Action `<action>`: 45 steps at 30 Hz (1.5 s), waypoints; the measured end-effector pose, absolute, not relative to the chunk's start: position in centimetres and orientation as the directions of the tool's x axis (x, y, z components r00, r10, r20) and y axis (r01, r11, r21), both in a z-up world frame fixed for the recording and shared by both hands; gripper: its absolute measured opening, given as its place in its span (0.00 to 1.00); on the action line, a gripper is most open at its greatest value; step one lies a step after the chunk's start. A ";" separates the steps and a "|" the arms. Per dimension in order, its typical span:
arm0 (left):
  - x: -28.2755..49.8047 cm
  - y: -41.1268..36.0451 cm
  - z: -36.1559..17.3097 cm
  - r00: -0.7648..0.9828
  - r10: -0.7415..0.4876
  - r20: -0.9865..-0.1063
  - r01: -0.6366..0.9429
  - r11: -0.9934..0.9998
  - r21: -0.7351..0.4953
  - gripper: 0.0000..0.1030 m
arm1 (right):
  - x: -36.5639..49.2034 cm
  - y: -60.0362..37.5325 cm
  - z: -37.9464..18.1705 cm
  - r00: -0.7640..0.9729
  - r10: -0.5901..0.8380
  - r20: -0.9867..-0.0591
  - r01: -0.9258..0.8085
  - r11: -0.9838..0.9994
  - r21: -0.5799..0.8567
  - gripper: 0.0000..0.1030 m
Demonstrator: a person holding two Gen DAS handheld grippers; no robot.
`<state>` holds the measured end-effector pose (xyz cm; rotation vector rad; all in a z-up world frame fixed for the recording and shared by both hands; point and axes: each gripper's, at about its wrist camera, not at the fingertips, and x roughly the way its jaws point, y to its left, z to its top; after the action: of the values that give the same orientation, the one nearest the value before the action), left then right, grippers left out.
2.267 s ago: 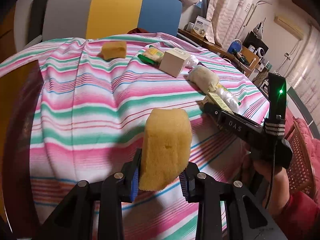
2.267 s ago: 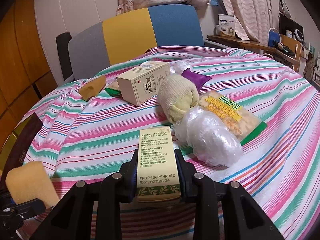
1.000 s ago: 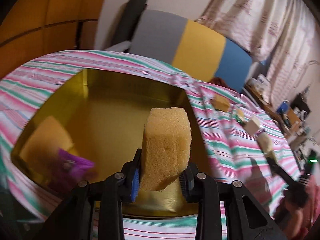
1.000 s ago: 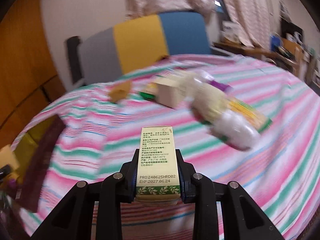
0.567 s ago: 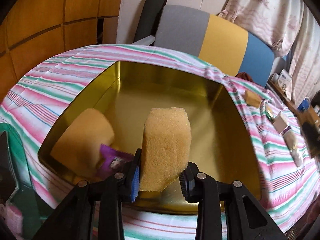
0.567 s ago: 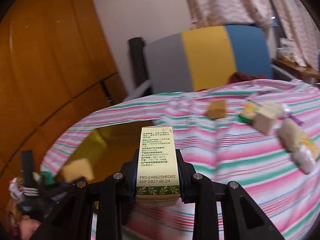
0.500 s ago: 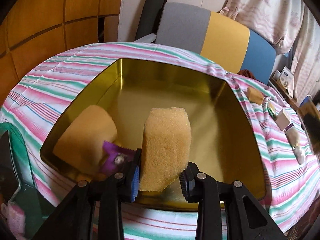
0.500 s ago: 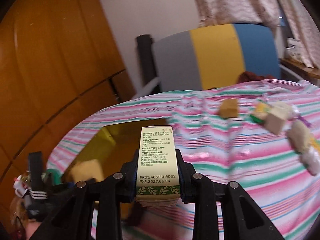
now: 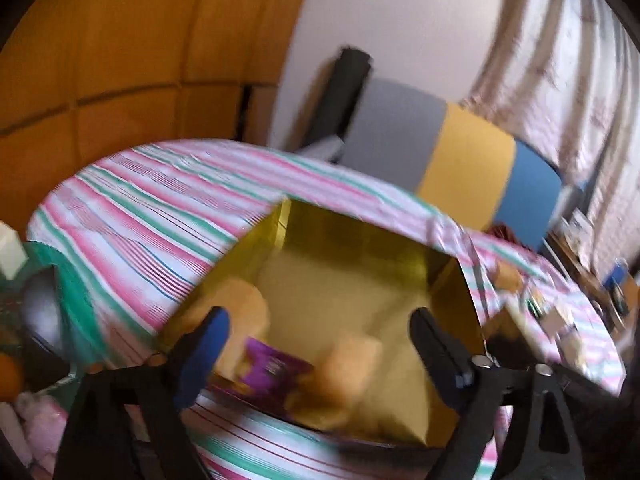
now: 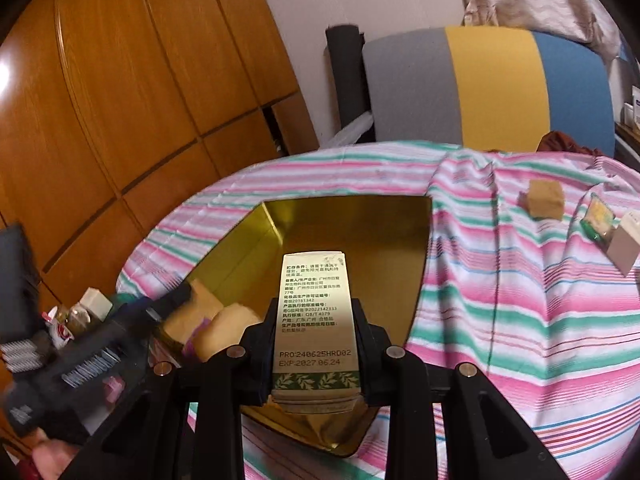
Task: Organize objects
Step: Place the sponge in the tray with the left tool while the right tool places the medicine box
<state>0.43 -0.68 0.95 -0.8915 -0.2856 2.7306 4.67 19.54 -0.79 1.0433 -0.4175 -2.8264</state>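
Two yellow foam sponges, one larger (image 9: 240, 312) and one smaller (image 9: 348, 364), lie at the near end of a shallow gold-coloured rectangular tray (image 9: 360, 236), with a purple foil packet (image 9: 272, 364) between them; the rest of the tray floor, toward its far wall, is bare. The left gripper (image 9: 320, 344) hangs above that near end, its jaws having just been opening and now spread wide with nothing between them, the smaller sponge lying loose below. The right gripper (image 10: 314, 344) is clamped on a tall cream printed carton with a green leaf band (image 10: 314, 312), held upright over the tray's near edge (image 10: 348, 450). The tray sits on a pink, green and white striped tablecloth (image 10: 500, 300), which has open cloth to the right before a small tan sponge block (image 10: 544, 200), a green-edged snack packet (image 10: 598, 216) and a pale box (image 10: 626, 246) cut off by the frame. The left-wrist view is motion-blurred, so the far items are hard to make out there. Bottles and clutter (image 10: 80, 312) crowd the table's left edge.
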 end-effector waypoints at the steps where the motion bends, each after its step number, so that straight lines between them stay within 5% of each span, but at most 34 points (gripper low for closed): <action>1: 0.4 -1.1 1.3 -0.794 0.280 -0.540 -0.154 -0.951 -0.267 0.96 | 4.3 19.2 -1.1 -0.748 -0.192 -0.635 0.003 -0.958 0.286 0.29; 21: -0.1 -5.2 2.0 -0.821 0.143 -0.553 0.053 -0.945 -0.323 0.99 | 0.5 15.3 -4.5 -0.644 -0.156 -0.749 0.012 -0.981 0.194 0.35; 35: 0.2 -3.7 1.6 -0.799 0.198 -0.568 0.006 -0.941 -0.338 1.00 | 3.4 17.9 -1.2 -0.741 -0.118 -0.662 -0.046 -0.973 0.226 0.40; 45: 1.0 1.0 1.1 -0.725 0.346 -0.595 -0.180 -0.930 -0.320 1.00 | 5.6 24.1 -0.4 -0.767 -0.017 -0.641 -0.194 -0.947 0.257 0.41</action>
<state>1.02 0.96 1.05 -0.9866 -0.3490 2.6565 5.61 24.14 -0.44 1.0942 -0.5061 -3.0038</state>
